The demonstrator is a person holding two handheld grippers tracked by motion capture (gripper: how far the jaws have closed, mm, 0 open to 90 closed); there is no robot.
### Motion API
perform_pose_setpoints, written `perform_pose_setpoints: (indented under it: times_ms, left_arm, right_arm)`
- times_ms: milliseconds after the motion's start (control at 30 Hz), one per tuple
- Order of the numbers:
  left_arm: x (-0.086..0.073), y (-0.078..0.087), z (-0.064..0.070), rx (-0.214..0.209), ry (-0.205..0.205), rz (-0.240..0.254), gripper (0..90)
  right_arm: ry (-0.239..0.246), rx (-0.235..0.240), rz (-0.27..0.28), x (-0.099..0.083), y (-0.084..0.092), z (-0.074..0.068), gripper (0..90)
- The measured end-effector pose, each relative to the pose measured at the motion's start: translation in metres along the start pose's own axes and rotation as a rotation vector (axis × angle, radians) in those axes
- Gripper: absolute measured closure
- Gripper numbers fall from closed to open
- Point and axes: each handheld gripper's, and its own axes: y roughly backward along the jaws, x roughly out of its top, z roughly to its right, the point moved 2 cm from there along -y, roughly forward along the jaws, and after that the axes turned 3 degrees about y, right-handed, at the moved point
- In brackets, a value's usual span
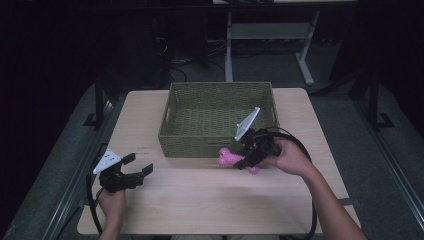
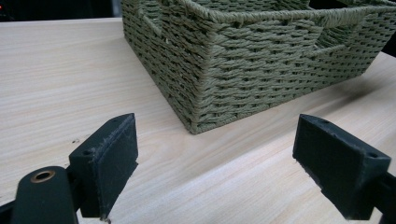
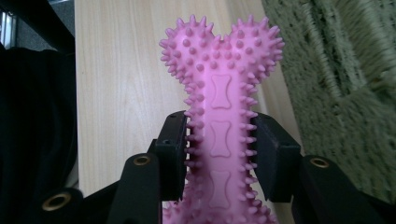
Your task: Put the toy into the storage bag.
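A pink spiky bone-shaped toy (image 1: 231,159) (image 3: 221,93) is clamped by its shaft in my right gripper (image 1: 245,161) (image 3: 219,154), held just above the table in front of the basket's near wall. Both black pads press on the toy's sides. A green woven basket (image 1: 220,145) (image 2: 243,60) stands at the middle of the table, its inside bare as far as I can see. My left gripper (image 1: 137,167) (image 2: 215,163) rests low at the table's left front, jaws wide apart with nothing between them, pointing at the basket's near corner.
The light wooden table (image 1: 200,195) has free room in front of the basket and between the two hands. Its front edge lies close under both forearms. Dark floor and a white desk frame (image 1: 265,35) lie beyond the far edge.
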Motion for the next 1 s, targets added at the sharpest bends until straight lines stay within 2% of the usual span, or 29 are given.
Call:
perform_pose_setpoints:
  times_ms: [333, 500, 1000]
  left_arm:
    - [0.0, 0.0, 0.0, 0.0, 0.002, 0.004, 13.6]
    - [0.0, 0.0, 0.0, -0.002, -0.001, 0.004, 13.6]
    - [0.0, -0.001, -0.001, 0.002, 0.0, 0.006, 13.6]
  right_arm:
    - [0.005, -0.002, 0.021, 0.006, 0.015, 0.006, 57.8]
    - [0.007, -0.012, 0.009, 0.01, 0.02, 0.009, 57.8]
    - [0.012, -0.022, 0.019, 0.022, 0.038, 0.019, 57.8]
